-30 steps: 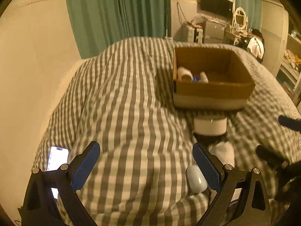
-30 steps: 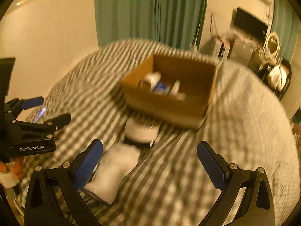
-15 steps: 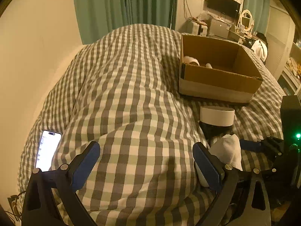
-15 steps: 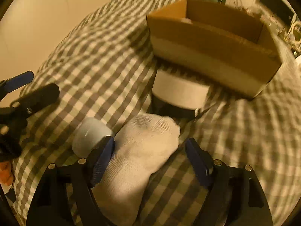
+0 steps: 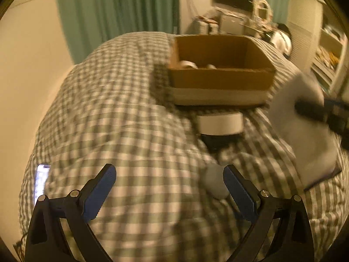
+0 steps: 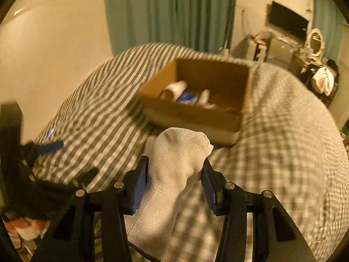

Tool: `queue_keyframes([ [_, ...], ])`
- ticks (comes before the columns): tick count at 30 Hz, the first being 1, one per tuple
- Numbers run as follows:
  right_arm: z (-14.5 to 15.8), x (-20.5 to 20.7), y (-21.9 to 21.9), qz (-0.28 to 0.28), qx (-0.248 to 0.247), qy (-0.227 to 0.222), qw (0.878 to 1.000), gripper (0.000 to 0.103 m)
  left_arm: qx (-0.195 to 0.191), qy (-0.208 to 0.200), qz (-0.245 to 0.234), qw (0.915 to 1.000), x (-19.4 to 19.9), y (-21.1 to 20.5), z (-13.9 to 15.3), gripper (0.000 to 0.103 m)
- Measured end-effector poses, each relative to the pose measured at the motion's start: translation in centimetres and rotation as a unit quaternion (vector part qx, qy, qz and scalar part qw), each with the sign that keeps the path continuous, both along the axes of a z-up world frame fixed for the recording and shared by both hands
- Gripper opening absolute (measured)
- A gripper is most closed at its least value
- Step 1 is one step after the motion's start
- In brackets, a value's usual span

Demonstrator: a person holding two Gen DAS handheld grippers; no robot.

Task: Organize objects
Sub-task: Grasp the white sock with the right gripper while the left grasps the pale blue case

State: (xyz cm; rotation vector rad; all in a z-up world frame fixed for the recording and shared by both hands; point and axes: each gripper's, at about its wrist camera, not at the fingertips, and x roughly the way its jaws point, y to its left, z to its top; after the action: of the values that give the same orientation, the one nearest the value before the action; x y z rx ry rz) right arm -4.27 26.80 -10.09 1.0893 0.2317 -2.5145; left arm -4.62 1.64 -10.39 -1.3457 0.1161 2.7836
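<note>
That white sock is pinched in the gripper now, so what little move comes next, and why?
Probably carry the sock forward over the cardboard box before letting go. The right gripper has just closed on it, the sock is off the bed, and the open box ahead already holds other items.

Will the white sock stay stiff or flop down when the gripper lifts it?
Probably floppy: the white sock already bulges and sags around the right gripper, whose jaws have just been closing on it. It looks like light, soft knit, so it likely won't slip easily from the pads.
</note>
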Motion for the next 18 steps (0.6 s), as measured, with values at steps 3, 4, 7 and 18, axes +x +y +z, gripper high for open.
queue_keyframes([
  [3,0.4,-0.2,1.1,-0.014,-0.004,0.007,1.000,0.047,-0.013,-0.018,-0.037,0.9991,-0.6,2.3,-1.3,0.099],
  [4,0.2,-0.2,1.4,-0.017,-0.006,0.004,1.000,0.047,-0.020,-0.025,-0.047,0.9984,-0.9,3.1,-1.7,0.092],
  [7,-0.5,-0.6,1.6,-0.020,-0.010,-0.006,1.000,0.047,-0.031,-0.044,-0.080,0.9954,-1.5,5.0,-3.2,0.081],
  [18,-1.3,-0.3,3.3,-0.035,-0.014,-0.020,0.999,0.047,-0.014,-0.114,-0.105,0.9878,-3.1,6.8,-7.1,0.063],
])
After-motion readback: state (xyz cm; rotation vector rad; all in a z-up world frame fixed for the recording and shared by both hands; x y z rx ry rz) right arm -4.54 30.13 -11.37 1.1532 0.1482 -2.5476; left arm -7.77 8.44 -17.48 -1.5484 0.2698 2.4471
